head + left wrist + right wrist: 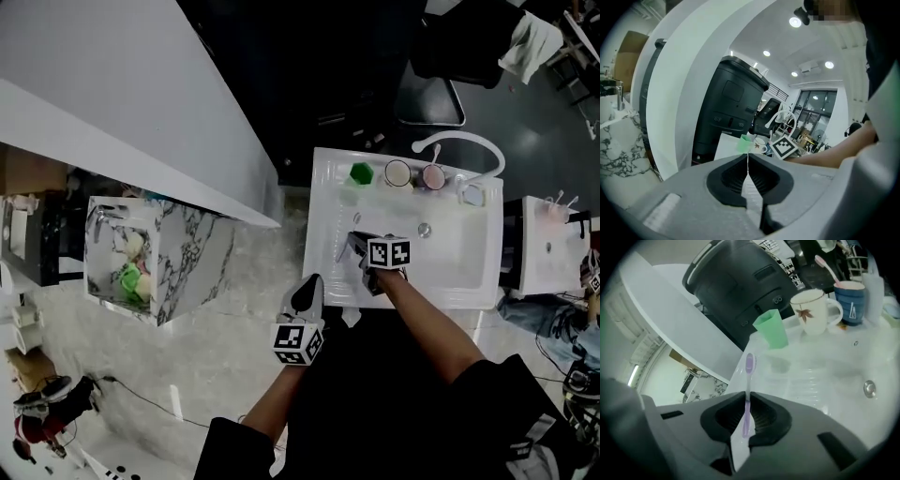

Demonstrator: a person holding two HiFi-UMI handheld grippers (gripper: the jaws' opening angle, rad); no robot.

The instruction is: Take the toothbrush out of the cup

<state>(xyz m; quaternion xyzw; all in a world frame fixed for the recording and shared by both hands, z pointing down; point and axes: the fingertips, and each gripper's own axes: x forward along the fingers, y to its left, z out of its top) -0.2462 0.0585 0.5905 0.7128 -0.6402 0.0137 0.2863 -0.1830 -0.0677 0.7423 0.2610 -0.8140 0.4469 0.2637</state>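
A purple toothbrush (pixel 748 380) stands upright between the pads of my right gripper (pixel 747 397), which is shut on its handle; the bristle head rises above the jaws. In the head view this right gripper (pixel 351 247) hovers over the left part of the white sink (pixel 469 281). Behind it on the sink's back ledge stand a green cup (pixel 771 328), a white mug (pixel 813 310) with a leaf print, and a blue cup (pixel 851 298) holding a pink toothbrush. My left gripper (pixel 308 292) hangs shut and empty just off the sink's front left corner.
A white curved faucet (pixel 461 142) rises at the sink's back right. A black bin-like unit (pixel 740 282) sits behind the cups. A long white counter (pixel 122 103) runs at the left, above a marble-patterned block (pixel 192 253).
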